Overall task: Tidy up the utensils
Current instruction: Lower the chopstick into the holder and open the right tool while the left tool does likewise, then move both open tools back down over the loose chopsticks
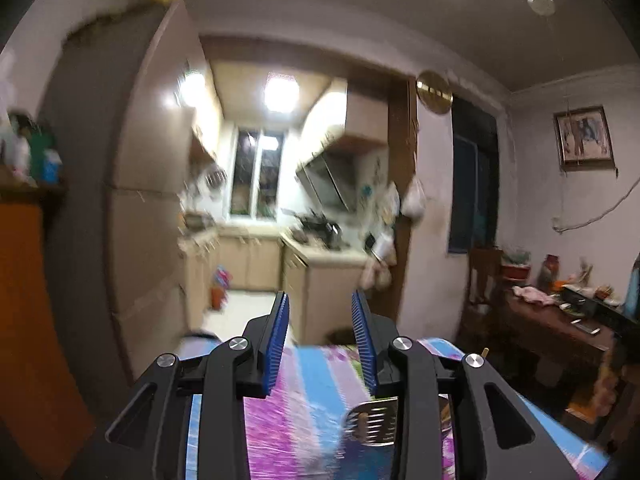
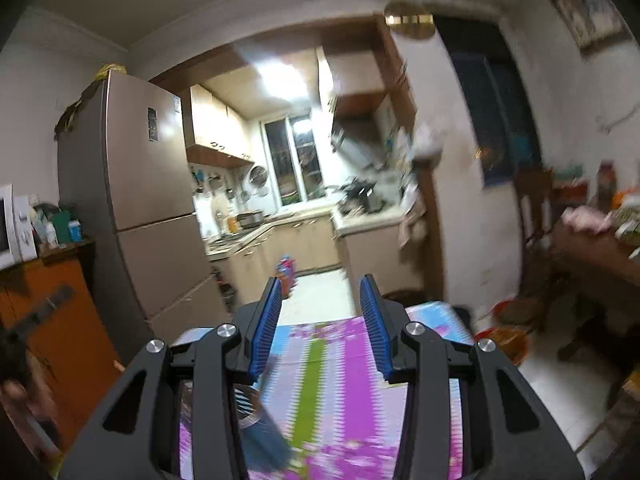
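Left hand-held gripper [image 1: 320, 304]: released, blue pads apart, nothing between them, raised above the bench [image 1: 304, 408] and aimed toward the kitchen. Below it, a slotted metal spatula [image 1: 374, 420] lies on the bench's patterned purple, blue and green cloth, near the right finger; motion blur hides any contact.

Right hand-held gripper [image 2: 320, 288]: released, pads apart, empty, likewise above the bench [image 2: 344, 392]. A blurred blue cup [image 2: 264, 428] stands on the cloth beside the left finger; its contents cannot be identified.

Background: fridge [image 2: 148, 184] at left, kitchen window [image 2: 296, 160] ahead, a cluttered side table [image 1: 560, 320] at right. Both views are blurred.
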The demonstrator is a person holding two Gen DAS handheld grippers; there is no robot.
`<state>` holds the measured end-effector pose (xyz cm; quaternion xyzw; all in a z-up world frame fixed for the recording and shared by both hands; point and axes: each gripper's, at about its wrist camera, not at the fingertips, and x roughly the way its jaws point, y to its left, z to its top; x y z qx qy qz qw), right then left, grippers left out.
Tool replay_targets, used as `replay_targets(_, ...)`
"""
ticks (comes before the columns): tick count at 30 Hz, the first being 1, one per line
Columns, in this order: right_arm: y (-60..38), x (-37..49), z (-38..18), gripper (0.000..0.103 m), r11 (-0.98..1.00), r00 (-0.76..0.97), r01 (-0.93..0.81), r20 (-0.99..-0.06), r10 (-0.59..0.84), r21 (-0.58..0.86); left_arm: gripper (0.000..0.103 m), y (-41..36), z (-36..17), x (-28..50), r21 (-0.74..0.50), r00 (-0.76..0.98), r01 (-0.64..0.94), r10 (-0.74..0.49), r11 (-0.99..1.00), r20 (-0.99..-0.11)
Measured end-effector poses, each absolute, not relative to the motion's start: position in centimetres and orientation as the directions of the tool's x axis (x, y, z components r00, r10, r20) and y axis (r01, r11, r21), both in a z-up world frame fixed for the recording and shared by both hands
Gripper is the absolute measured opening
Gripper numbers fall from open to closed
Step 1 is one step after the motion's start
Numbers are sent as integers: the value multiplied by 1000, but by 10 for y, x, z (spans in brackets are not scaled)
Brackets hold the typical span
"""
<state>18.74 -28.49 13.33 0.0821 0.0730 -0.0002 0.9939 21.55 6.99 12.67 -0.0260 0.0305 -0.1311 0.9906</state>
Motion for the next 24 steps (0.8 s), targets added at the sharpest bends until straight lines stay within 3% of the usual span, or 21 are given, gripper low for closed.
replay_targets(4, -297, 129, 128, 39, 997, 986, 76, -154, -70, 33, 34, 73, 128, 142, 115, 975, 222, -221, 968, -22)
replay_targets(9, -287, 59, 89, 39, 996, 963, 50, -261, -68, -74, 34, 65, 86, 75, 236, 954, 287, -254, 928, -161)
replay_targets(11, -276, 39, 69, 36, 997, 947, 6, -319, -32, -80, 34, 61, 55, 50, 217, 914, 367, -307, 905, -265)
replay_targets(14, -247, 17, 26, 31, 995, 893, -91, -446, 62, -44, 24, 46, 3, 30, 152, 813, 488, -383, 860, -439)
replay_targets(17, -223, 5, -12, 27, 989, 838, -147, -531, 126, 2, 18, 33, -52, 11, 59, 715, 543, -424, 838, -556)
replay_targets(19, -208, 0, -38, 27, 982, 795, -183, -578, 181, 55, 18, 30, -71, 6, -28, 660, 562, -469, 827, -587)
replay_targets(24, -178, -15, -76, 27, 976, 752, -203, -625, 210, 83, 18, 23, -97, -1, -114, 630, 543, -493, 832, -599)
